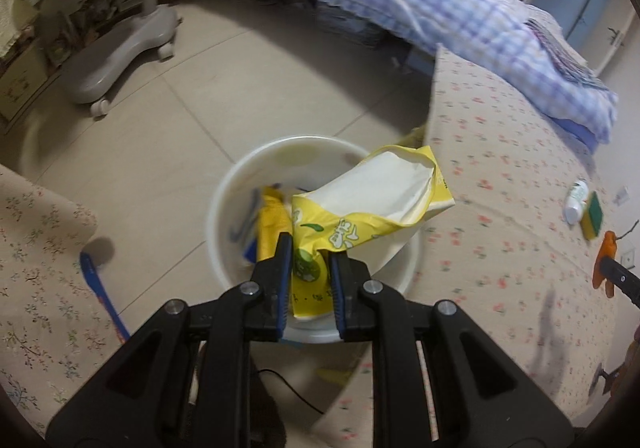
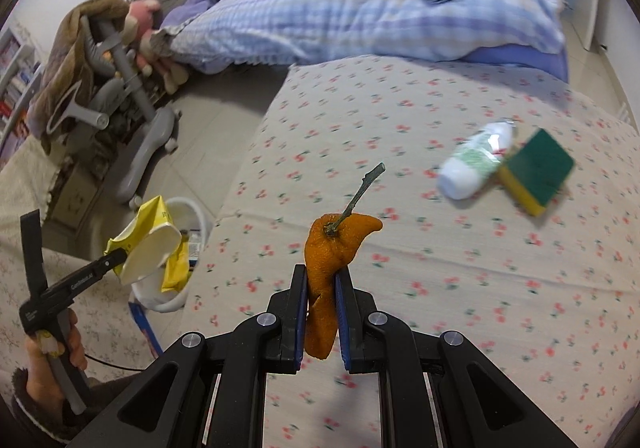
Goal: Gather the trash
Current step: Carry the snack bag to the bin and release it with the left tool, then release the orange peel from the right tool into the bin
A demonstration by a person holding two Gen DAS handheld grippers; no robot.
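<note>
While the left gripper (image 1: 307, 248) is hanging directly above the round white plastic bin (image 1: 240, 183) on the tiled floor, its jaws are clamping a crumpled yellow-and-white paper wrapper (image 1: 368, 203) that is drooping over the bin's mouth and looks ready to be dropped in. Inside the bin, a yellow packet (image 1: 272, 224) and some blue scraps are already lying, so part of the collecting appears done. To the right of the bin, over the flower-printed bed sheet (image 2: 440, 288), the right gripper (image 2: 322, 280) is pinching a curled, dried orange peel with a thin brown stem (image 2: 328, 248); the peel is standing upright between the pads, wrinkled and stiff-looking. Farther right of the bin, on the sheet, a small white plastic bottle (image 2: 472, 163) is lying on its side, touching a green-and-yellow sponge (image 2: 536, 171); whether they count as trash is unclear. Left of the bin, a blue strip (image 1: 100, 292) is lying at the edge of another flowered cloth.
</note>
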